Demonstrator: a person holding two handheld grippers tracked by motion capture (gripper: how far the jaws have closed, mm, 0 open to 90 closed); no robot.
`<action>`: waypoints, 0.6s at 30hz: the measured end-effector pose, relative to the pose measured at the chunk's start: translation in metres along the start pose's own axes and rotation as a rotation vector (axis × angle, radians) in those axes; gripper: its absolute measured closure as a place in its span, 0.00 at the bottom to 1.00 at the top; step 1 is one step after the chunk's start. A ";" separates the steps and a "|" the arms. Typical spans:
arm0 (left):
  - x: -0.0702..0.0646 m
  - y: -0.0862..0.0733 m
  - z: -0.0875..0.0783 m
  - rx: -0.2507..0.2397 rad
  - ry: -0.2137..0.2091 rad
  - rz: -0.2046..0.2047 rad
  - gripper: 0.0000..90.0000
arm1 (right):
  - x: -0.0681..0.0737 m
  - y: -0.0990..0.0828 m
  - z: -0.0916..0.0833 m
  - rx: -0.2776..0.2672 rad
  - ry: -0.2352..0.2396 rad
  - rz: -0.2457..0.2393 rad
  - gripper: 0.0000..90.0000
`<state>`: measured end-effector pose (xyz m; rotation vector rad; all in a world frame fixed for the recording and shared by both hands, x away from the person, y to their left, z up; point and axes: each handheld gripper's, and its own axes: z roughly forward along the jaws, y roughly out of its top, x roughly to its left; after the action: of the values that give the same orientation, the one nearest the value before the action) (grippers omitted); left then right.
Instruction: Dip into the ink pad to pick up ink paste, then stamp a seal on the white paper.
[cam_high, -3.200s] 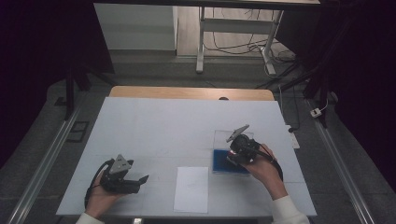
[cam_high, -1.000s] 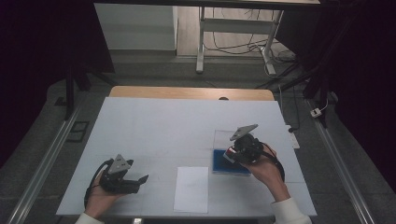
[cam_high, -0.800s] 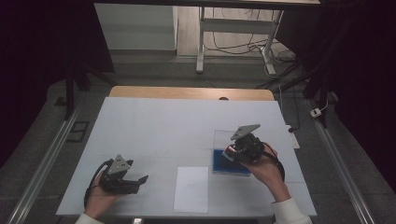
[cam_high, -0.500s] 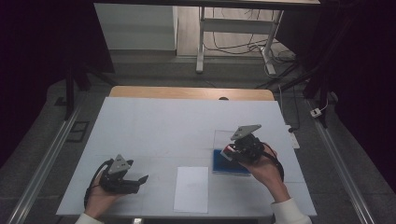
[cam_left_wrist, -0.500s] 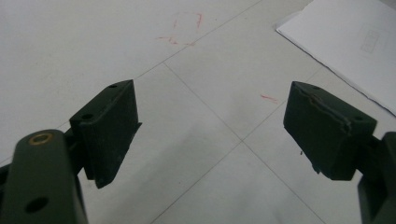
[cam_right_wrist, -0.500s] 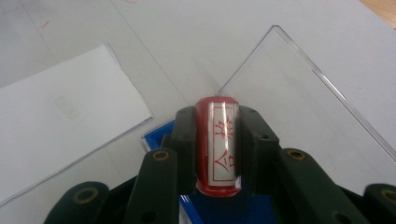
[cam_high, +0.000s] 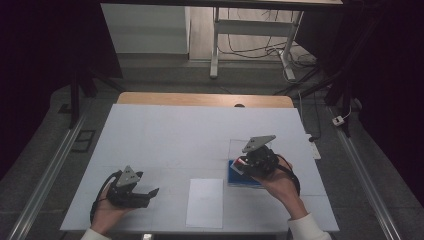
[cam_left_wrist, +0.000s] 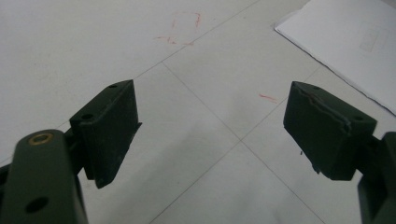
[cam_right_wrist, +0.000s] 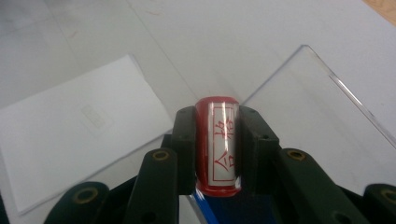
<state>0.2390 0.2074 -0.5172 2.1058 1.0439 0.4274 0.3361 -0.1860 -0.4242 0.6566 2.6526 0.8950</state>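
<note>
The right gripper (cam_right_wrist: 217, 154) has its fingers (cam_right_wrist: 184, 149) closed tight on a red stamp (cam_right_wrist: 218, 144). The stamp sits right between the two fingers, one on each side. Its long side runs the same way the fingers point, and its flat face with red letters looks up at the camera.

From above, the right gripper (cam_high: 257, 160) is over the blue ink pad (cam_high: 239, 177), just beside its clear lid (cam_right_wrist: 303, 98). The white paper (cam_high: 205, 202) lies on the bench (cam_high: 165, 130) to the left of the pad, between the two hands and near the front edge. So the stamp likely has to travel left and toward the person to reach it.

The left gripper (cam_left_wrist: 212, 135) has its fingers (cam_left_wrist: 109, 130) wide open with nothing in them. It rests near the paper's other side, but the right hand has the stamp.
</note>
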 end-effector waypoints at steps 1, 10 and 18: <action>0.000 0.000 0.000 -0.001 0.001 0.000 0.20 | 0.002 0.001 0.000 -0.003 0.004 0.001 0.77; 0.000 0.001 0.001 0.002 0.001 0.001 0.20 | 0.013 0.005 0.008 -0.001 0.044 -0.030 0.77; 0.000 0.001 0.001 0.001 0.001 0.001 0.20 | 0.024 0.011 0.010 -0.015 0.069 -0.059 0.77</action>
<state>0.2404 0.2068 -0.5172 2.1075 1.0434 0.4284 0.3230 -0.1615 -0.4281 0.5508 2.7080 0.9363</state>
